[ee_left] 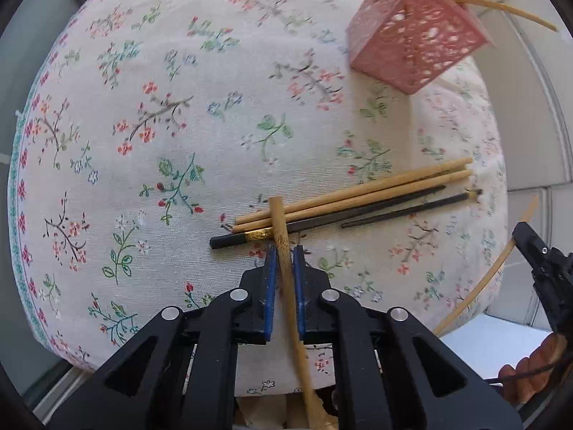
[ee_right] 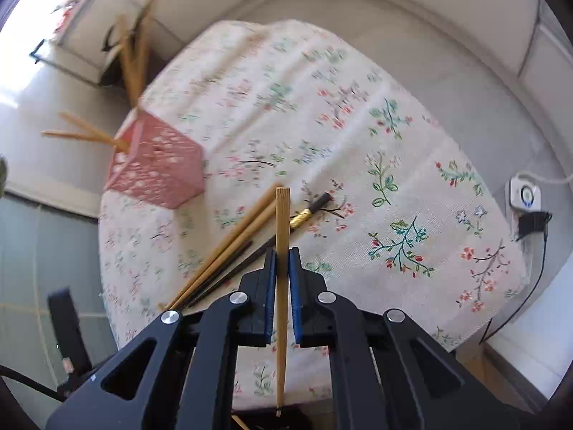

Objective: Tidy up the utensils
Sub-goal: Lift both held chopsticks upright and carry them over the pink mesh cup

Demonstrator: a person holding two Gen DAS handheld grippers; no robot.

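My left gripper is shut on a bamboo chopstick that sticks forward over a pile of chopsticks on the floral tablecloth. The pile has two bamboo ones and two dark ones, one with a gold band. My right gripper is shut on another bamboo chopstick above the same pile. A pink perforated holder stands at the far right of the table with bamboo chopsticks in it; it also shows in the right wrist view.
The right gripper shows at the right edge of the left wrist view. The round table's edge curves close on the left. A wall socket with a plug and cable sits beyond the table.
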